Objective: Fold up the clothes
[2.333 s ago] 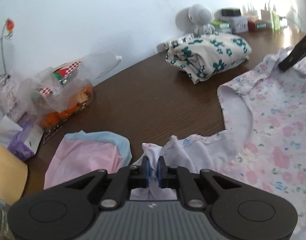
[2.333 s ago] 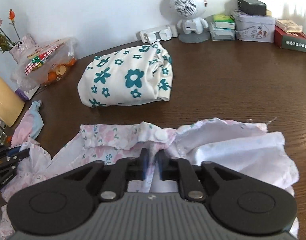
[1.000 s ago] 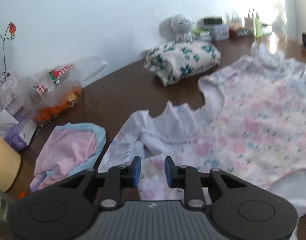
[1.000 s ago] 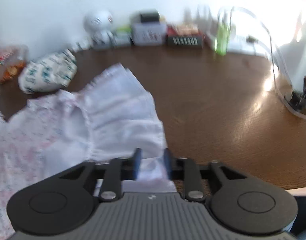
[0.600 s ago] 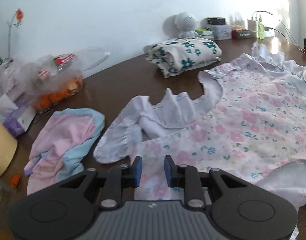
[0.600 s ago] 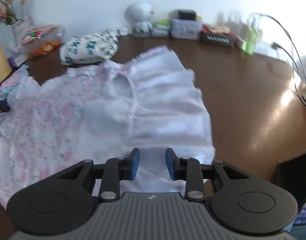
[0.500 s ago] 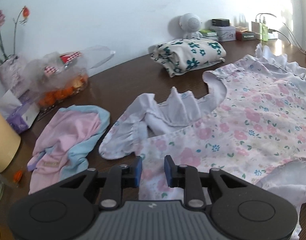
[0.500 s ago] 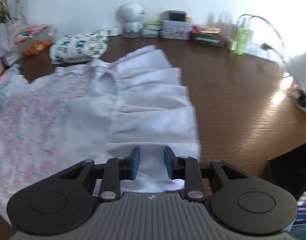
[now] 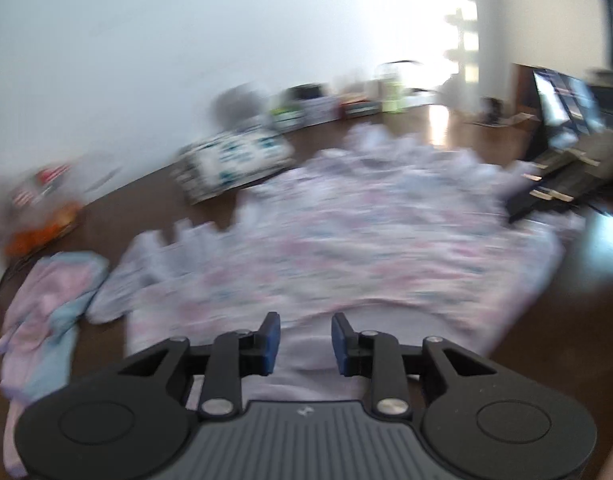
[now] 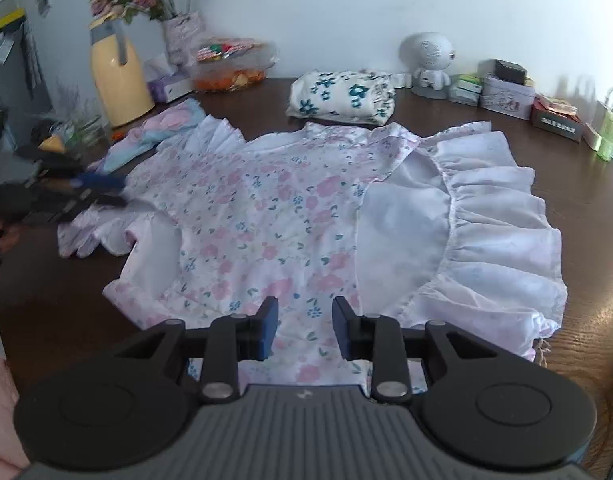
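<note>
A white garment with pink and blue flowers and ruffled sleeves (image 10: pixel 274 216) lies spread flat on the brown table (image 10: pixel 586 200); it also shows, blurred, in the left wrist view (image 9: pixel 346 240). My right gripper (image 10: pixel 304 330) is open and empty over the garment's near hem. My left gripper (image 9: pixel 304 344) is open and empty over the garment's near edge; it shows in the right wrist view (image 10: pixel 102 190) at the garment's left sleeve. The right gripper shows dark at the right of the left wrist view (image 9: pixel 546 192).
A folded white cloth with teal flowers (image 10: pixel 342 98) lies behind the garment. A pink and blue cloth (image 10: pixel 162 128) lies at the left. A yellow jug (image 10: pixel 118 76), a vase of flowers (image 10: pixel 182 32), a bag of oranges (image 10: pixel 230 68), a white speaker (image 10: pixel 428 62) and boxes (image 10: pixel 506 94) line the wall.
Both grippers let go of the garment's sleeves, opened and pulled back toward the near edge. The garment now lies spread flat. The left view has swung right and is blurred.
</note>
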A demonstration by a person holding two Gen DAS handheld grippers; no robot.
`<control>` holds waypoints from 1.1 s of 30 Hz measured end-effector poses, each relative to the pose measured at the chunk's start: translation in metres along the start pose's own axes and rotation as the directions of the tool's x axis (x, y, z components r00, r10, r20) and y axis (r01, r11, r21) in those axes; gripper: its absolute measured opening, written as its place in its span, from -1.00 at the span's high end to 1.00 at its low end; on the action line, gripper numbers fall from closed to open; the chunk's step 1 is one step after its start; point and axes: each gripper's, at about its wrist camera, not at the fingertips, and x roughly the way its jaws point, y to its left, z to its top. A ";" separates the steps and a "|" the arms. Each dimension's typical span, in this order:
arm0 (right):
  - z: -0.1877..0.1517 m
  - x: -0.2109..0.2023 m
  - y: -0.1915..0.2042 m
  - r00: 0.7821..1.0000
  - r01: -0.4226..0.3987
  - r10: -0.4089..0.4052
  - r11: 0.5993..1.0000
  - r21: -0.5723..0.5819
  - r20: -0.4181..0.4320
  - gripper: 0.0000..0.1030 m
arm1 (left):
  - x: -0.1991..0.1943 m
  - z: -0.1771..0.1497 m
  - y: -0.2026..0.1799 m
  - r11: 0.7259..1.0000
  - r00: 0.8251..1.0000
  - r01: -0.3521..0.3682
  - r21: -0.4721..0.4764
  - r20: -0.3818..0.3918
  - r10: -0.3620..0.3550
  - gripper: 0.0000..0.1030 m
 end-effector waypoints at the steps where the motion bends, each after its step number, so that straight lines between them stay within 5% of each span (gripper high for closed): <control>1: 0.000 -0.002 -0.006 1.000 0.022 -0.022 0.999 0.024 0.007 0.41 | 0.000 0.000 -0.007 0.999 1.000 -0.015 0.036 -0.006 0.015 0.27; 5: -0.004 -0.009 -0.034 0.994 0.108 -0.110 0.986 0.130 0.013 0.38 | 0.009 -0.003 -0.011 0.994 0.994 -0.090 0.056 -0.050 0.093 0.26; 9: -0.015 -0.010 -0.055 0.989 0.143 -0.145 0.969 0.201 -0.002 0.38 | 0.014 -0.001 -0.006 0.997 0.996 -0.075 0.025 -0.041 0.076 0.32; 15: -0.021 -0.007 -0.061 0.989 0.142 -0.145 0.963 0.227 -0.003 0.31 | 0.017 0.016 -0.037 0.988 0.995 0.091 0.126 -0.049 -0.086 0.32; 18: -0.021 -0.007 -0.060 0.990 0.141 -0.143 0.965 0.221 -0.005 0.29 | 0.020 0.021 -0.043 0.977 0.978 0.199 0.080 -0.079 -0.192 0.32; 21: -0.022 -0.007 -0.059 0.990 0.139 -0.141 0.967 0.215 -0.007 0.29 | 0.029 0.024 -0.043 0.975 0.970 0.219 0.031 -0.111 -0.215 0.42; 26: -0.024 -0.005 -0.059 0.991 0.133 -0.134 0.969 0.209 -0.006 0.27 | 0.045 0.029 -0.048 0.980 0.984 0.103 0.172 -0.162 -0.075 0.50; 33: -0.025 -0.005 -0.059 0.992 0.127 -0.128 0.972 0.199 -0.007 0.25 | 0.069 0.038 -0.042 0.922 0.977 0.056 0.382 -0.212 0.029 0.49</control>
